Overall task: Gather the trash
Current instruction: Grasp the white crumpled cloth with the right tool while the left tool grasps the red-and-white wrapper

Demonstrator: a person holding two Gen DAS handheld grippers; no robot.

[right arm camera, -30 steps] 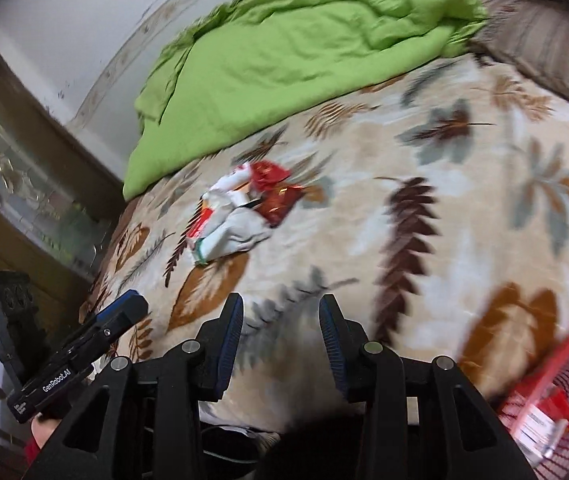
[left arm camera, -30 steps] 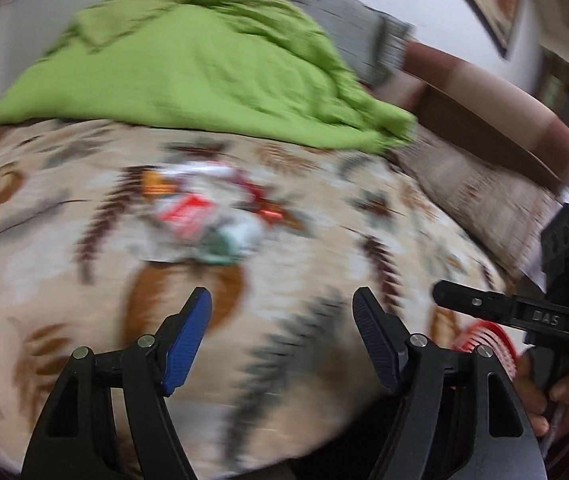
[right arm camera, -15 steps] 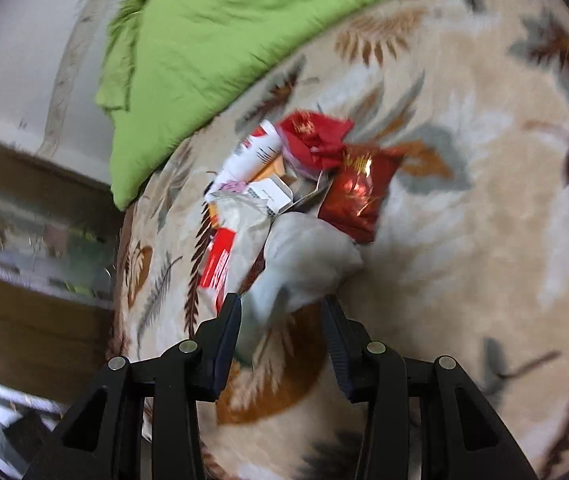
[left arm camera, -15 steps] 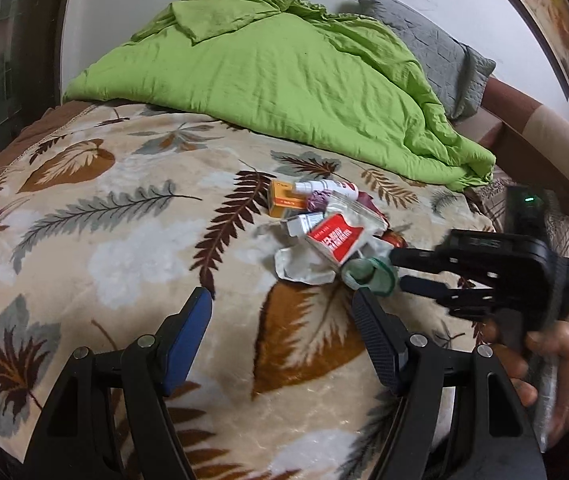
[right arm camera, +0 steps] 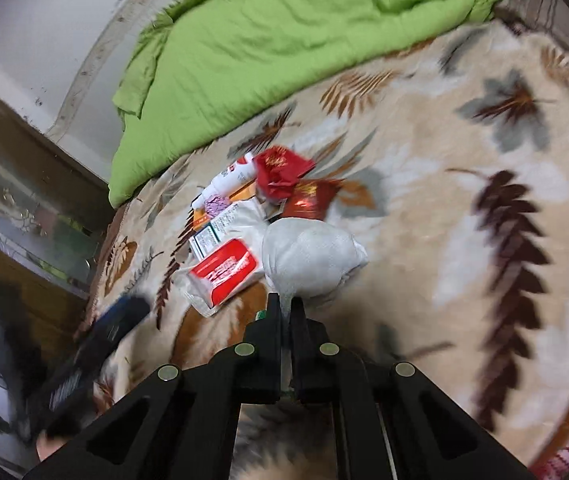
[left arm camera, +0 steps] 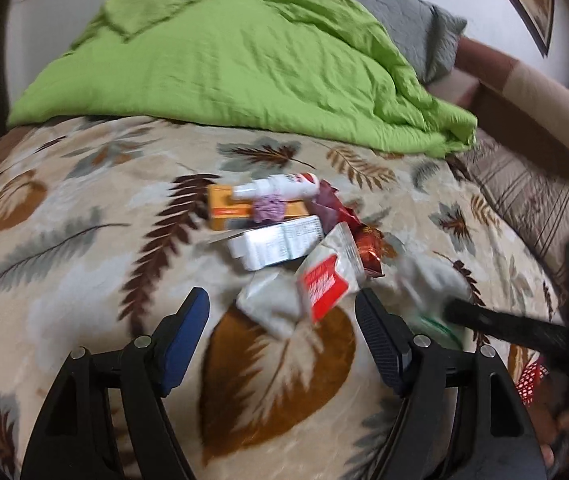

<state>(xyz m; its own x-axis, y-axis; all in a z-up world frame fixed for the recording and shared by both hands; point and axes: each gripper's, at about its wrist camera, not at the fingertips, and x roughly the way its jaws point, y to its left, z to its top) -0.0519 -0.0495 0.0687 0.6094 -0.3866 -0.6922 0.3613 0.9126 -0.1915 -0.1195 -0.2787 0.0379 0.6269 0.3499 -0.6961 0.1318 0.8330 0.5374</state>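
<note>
With its jaws clamped on the near edge of the white bag [right arm camera: 312, 264], the right gripper [right arm camera: 285, 306] should lift slowly so thin plastic doesn't slip. Left gripper [left arm camera: 282, 322] hangs released, red-and-white packet [left arm camera: 326, 280] just ahead between its fingers. Printing on the packets is too blurred to read.

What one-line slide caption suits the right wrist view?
Right gripper shut on the white plastic bag at the near edge of a trash pile on the leaf-print blanket.
</note>
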